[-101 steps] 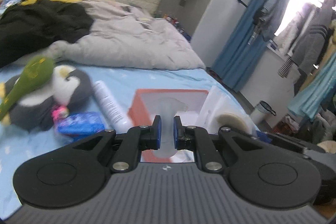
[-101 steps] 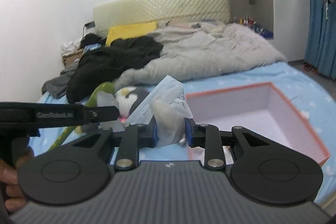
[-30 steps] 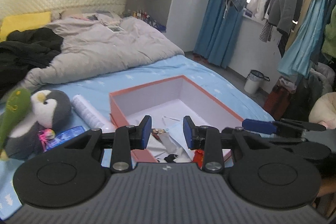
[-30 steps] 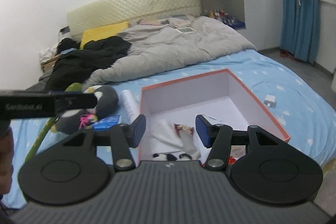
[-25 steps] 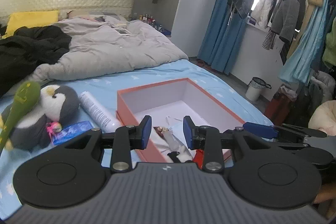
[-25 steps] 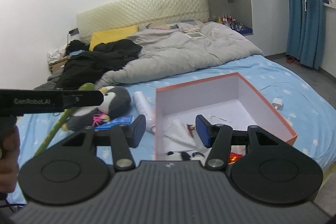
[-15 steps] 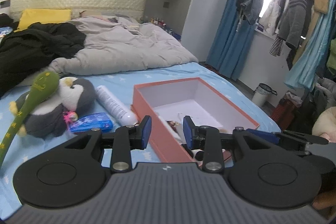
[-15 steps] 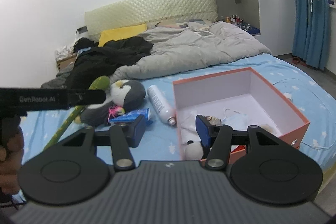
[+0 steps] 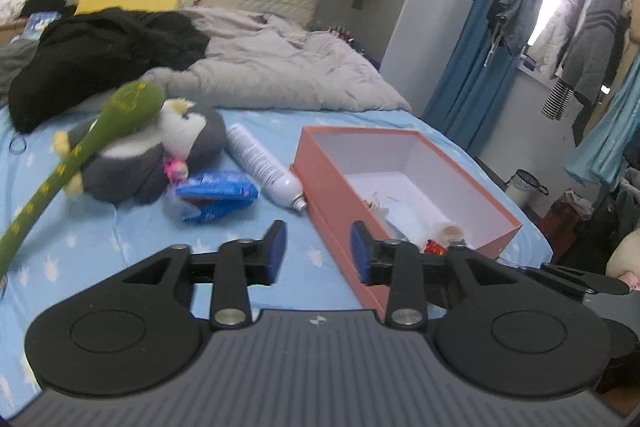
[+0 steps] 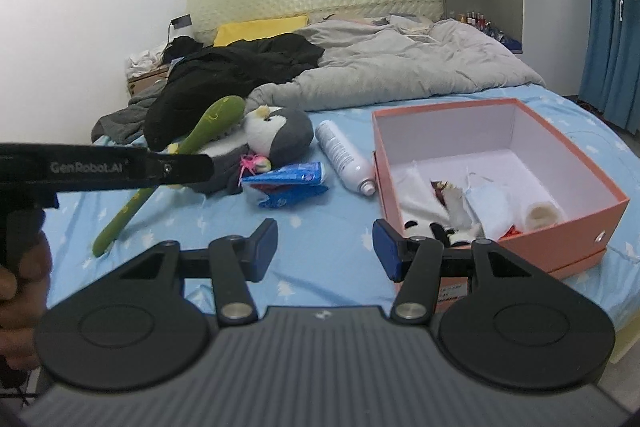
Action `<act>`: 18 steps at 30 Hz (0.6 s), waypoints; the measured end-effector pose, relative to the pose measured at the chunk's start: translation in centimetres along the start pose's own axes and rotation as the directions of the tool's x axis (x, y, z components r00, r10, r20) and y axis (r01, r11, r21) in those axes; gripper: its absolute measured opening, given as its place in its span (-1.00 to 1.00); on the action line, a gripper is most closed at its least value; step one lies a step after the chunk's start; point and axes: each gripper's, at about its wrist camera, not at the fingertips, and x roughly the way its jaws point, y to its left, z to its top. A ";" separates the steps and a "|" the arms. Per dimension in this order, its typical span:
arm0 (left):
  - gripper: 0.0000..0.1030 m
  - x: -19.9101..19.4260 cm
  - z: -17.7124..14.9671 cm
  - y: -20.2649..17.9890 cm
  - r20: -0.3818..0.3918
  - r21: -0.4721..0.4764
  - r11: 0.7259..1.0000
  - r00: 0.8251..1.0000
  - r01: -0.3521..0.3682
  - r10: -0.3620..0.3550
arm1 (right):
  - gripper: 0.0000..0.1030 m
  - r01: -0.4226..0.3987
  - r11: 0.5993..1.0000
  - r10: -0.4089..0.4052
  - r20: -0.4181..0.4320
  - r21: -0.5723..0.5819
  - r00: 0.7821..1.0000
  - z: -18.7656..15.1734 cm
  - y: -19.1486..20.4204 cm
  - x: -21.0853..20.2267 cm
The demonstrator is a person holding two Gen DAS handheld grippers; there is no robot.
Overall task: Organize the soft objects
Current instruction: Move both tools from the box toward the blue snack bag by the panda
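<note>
Now both my tongs are empty: the left tongs are opening with nothing between the jaws, and the right tongs stand fairly wide. The blue pack lies on the bed just ahead of the left tongs, to the left of the orange box. Its long axis runs crosswise. My left is nearer, I judge.

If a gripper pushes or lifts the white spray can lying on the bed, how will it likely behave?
The can lies on its side on the sheet, so a sideways push would probably roll it, perhaps against the box near its nozzle end. It looks rigid and smooth, so the pads may slip. Its weight cannot be judged.
</note>
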 end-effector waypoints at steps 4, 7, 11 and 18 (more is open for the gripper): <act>-0.05 0.9 -2.0 1.5 -0.021 -0.028 0.999 0.999 -0.035 0.035 | 0.08 0.011 1.000 -0.011 -0.013 -0.025 1.000 -0.9 0.5 0.0; -0.05 2.0 -3.1 2.9 -0.061 -0.046 0.997 0.997 -0.057 0.054 | 0.08 0.020 0.999 -0.022 -0.027 -0.044 0.999 -1.7 0.8 0.6; -0.02 3.3 -3.7 4.6 -0.086 -0.068 0.994 0.993 -0.084 0.078 | 0.08 0.001 1.000 -0.002 -0.054 -0.029 0.999 -2.2 0.8 1.9; 0.04 5.7 -4.1 7.5 -0.096 -0.093 0.986 0.987 -0.141 0.132 | 0.07 0.020 0.999 -0.021 -0.033 -0.038 0.999 -2.9 0.9 4.6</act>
